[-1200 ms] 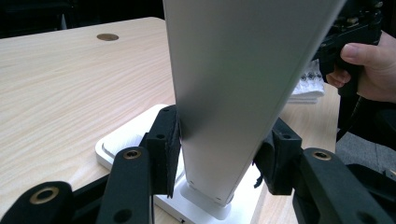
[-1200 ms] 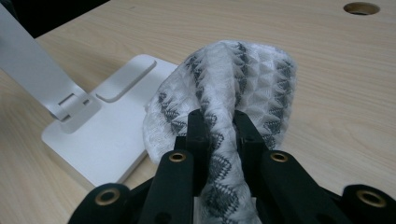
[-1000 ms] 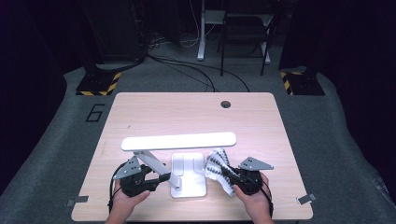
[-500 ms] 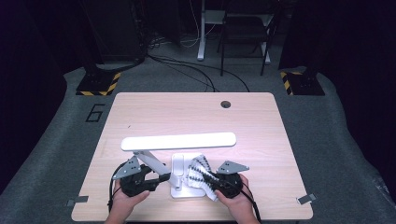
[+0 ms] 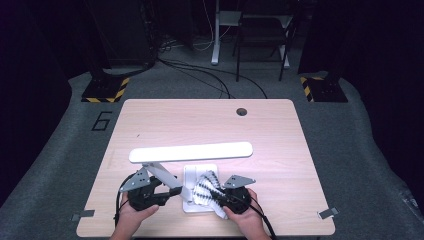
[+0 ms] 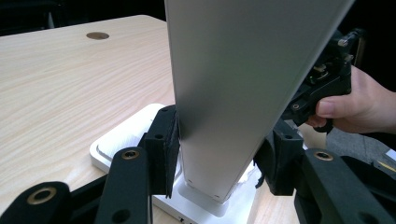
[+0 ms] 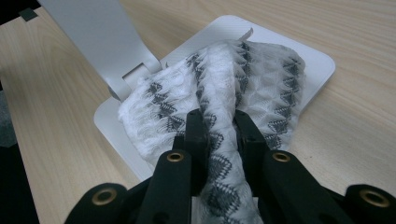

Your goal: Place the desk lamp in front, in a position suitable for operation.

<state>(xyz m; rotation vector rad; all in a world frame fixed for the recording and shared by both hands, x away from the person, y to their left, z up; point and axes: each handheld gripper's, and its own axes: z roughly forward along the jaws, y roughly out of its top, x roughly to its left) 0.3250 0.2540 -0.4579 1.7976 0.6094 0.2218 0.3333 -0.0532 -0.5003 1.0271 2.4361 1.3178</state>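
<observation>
A white desk lamp stands near the table's front edge, with a long light bar, a slanted arm and a flat square base. My left gripper is shut on the lamp arm, one pad pressed to each side just above the base. My right gripper is shut on a white cloth with a grey zigzag pattern. The cloth lies spread on the base, right beside the arm's foot, and my right gripper pinches a fold of it.
The wooden table has a round cable hole at its far side. Beyond the table are black stands with yellow-striped feet, floor cables and a chair. A hand holds the right gripper behind the lamp arm.
My right gripper has carried the cloth leftward from beside the base onto it. The left gripper has stayed on the lamp arm.
</observation>
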